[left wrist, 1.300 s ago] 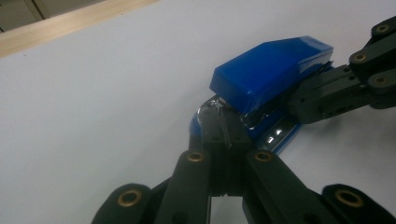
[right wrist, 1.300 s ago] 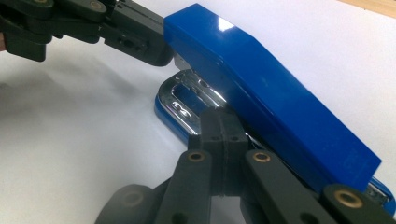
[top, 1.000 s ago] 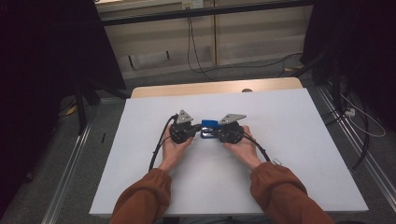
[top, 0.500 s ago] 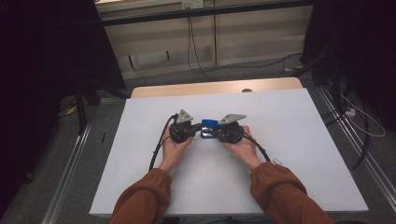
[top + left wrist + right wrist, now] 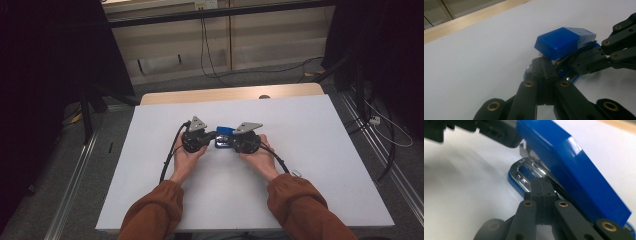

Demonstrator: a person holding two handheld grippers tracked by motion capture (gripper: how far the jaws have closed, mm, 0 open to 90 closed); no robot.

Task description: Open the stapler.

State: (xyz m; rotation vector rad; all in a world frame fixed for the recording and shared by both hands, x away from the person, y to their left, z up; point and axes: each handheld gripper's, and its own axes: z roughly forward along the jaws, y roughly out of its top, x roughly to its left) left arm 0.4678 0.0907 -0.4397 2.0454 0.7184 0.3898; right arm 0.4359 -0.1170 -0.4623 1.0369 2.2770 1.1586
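High view: we see the blue stapler mid-counter between left gripper and right gripper — both pressed together. Rigid, glossy (slippery) — we'd grip the metal base, not the lid.

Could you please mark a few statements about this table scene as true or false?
1. The stapler is blue. True.
2. The stapler lies at the far wooden edge of the table. False: it sits near the middle of the white top, between the two hands.
3. Both tools have their jaws shut. True: the left tool and the right tool each show jaws pressed together.
4. The stapler is closed flat. False: its blue top is raised, with the shiny metal base exposed.
5. The person wears blue sleeves. False: the sleeves are rust-orange.
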